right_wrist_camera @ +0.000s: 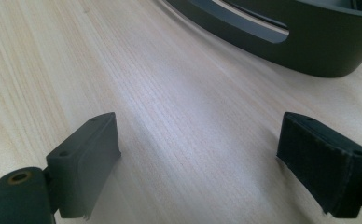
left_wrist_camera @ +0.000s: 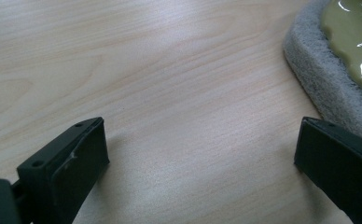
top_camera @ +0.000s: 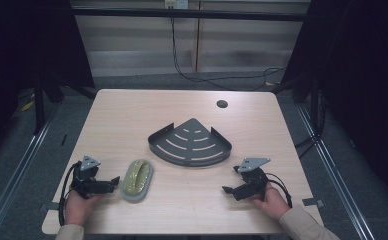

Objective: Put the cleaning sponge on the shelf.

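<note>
An oval scrubbing pad [top_camera: 137,180] with a grey felt rim and a glossy olive-green handle lies near the table's front left; its grey edge [left_wrist_camera: 323,88] fills the upper right of the left gripper view. A dark grey quarter-round corner shelf [top_camera: 191,142] with curved slots sits mid-table, and its low wall [right_wrist_camera: 286,42] crosses the top of the right gripper view. My left gripper [top_camera: 113,182] rests just left of the pad, open, with bare wood between its jaws. My right gripper [top_camera: 229,189] lies at the front right, below the shelf, open and empty.
The light wooden table [top_camera: 132,115] has a round cable hole [top_camera: 222,104] near its far edge. A black cable [top_camera: 192,75] trails over the floor behind the table. Dark curtains and metal rails flank both sides.
</note>
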Tool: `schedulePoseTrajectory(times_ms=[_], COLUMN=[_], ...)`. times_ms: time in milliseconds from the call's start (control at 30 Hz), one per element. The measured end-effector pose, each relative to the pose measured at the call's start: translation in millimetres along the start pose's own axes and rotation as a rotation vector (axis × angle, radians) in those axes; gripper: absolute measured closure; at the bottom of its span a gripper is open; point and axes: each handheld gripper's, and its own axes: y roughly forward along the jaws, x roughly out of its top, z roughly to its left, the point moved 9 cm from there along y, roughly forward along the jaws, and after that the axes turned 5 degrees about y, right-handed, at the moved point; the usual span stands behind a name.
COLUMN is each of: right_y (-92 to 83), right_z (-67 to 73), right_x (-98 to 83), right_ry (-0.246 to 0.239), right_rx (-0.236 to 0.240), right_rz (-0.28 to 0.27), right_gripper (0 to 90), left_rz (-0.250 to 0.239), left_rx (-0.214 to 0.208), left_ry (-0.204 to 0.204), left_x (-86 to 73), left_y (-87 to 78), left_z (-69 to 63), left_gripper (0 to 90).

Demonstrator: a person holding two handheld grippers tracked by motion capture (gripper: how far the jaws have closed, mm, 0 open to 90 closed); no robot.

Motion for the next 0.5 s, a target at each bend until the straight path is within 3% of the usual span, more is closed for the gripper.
schedulePoseTrajectory(times_ms=[167,300,367,400,433,500], right_y=[0.1,0.1,0.1,0.0,0.0,0.0], right_z=[0.0,0.0,0.0,0.2,0.2,0.2], right_x=[0.1,0.1,0.1,-0.1,-0.1,-0.1], right_ry=[0.001,0.002,0.001,0.004,0.004,0.004], right_rx=[-0.001,-0.002,-0.002,-0.003,-0.003,-0.003], right_rz=[0.0,0.0,-0.001,0.002,0.002,0.001], right_gripper=[12.1,12.1,12.1,12.1,12.1,12.1], left_rz=[0.03,0.101,0.147,0.147,0.192,0.228], left_rx=[0.004,0.0,-0.001,-0.001,-0.007,-0.018], left_ry=[-0.007,-0.014,-0.019,-0.019,-0.026,-0.018], left_x=[0.7,0.7,1.0,1.0,0.4,0.6], left_y=[0.0,-4.8,-9.7,-9.7,-12.0,-14.3], left_z=[-0.6,-1.1,-1.0,-1.0,-2.3,-3.3], left_gripper=[1.0,5.6,13.1,17.8,18.0,20.7])
